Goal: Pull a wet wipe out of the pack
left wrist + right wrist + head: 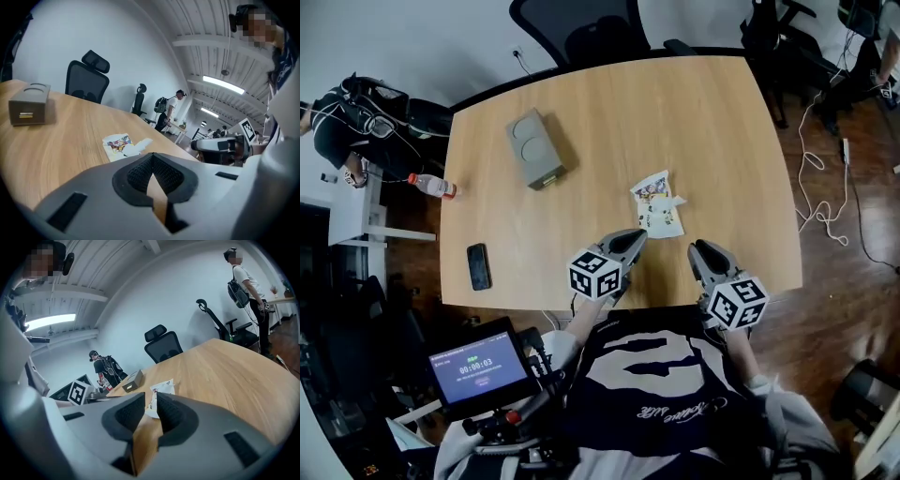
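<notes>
Head cam sits way up over the table (609, 103) and looks almost straight down, so the whole top fits, with the left gripper (634, 237) and right gripper (699, 248) at the near edge. Each gripper cam rides low, right behind its own jaws, skimming across the wood toward the chair (581, 33) at the far side. All three catch the pack (659, 204) and the box (534, 148). Each gripper cam also sees the other gripper off to one side.
</notes>
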`<state>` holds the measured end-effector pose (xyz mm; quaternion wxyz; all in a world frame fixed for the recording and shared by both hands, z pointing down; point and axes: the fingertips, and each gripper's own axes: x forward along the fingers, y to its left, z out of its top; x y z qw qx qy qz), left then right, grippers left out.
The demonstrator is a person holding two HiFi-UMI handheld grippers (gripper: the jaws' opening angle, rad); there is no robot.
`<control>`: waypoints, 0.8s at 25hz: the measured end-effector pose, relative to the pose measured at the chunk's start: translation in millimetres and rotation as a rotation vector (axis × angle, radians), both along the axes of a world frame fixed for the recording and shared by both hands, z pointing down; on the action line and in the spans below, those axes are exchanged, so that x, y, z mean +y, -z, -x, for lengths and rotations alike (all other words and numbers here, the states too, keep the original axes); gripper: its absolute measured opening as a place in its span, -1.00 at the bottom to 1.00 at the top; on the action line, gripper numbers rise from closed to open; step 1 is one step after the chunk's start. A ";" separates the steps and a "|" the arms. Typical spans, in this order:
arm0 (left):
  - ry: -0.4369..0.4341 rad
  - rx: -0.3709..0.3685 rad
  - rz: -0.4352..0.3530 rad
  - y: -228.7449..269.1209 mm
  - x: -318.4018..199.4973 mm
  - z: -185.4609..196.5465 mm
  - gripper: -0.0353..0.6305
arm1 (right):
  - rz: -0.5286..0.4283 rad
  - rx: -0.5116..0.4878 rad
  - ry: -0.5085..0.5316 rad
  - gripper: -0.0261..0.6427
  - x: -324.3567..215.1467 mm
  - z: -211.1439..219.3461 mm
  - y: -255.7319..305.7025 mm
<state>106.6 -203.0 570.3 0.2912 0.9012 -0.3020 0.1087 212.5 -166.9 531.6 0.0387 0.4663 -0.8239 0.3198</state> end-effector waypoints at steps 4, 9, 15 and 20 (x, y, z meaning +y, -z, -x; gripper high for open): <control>-0.029 -0.140 0.040 -32.3 -15.6 -17.6 -0.88 | 0.002 0.016 0.036 -0.67 -9.0 -6.3 -6.0; -0.066 -0.313 0.087 -68.7 -15.2 -18.7 -0.88 | -0.004 0.054 0.040 -0.66 -14.6 -16.3 -9.3; -0.082 -0.344 0.106 -70.8 -3.9 -16.7 -0.88 | 0.023 0.068 0.067 -0.57 -14.1 -14.4 -10.2; -0.111 -0.403 0.068 -80.1 -7.2 -27.4 -0.88 | 0.043 0.088 0.140 -0.52 -36.7 -8.5 -29.2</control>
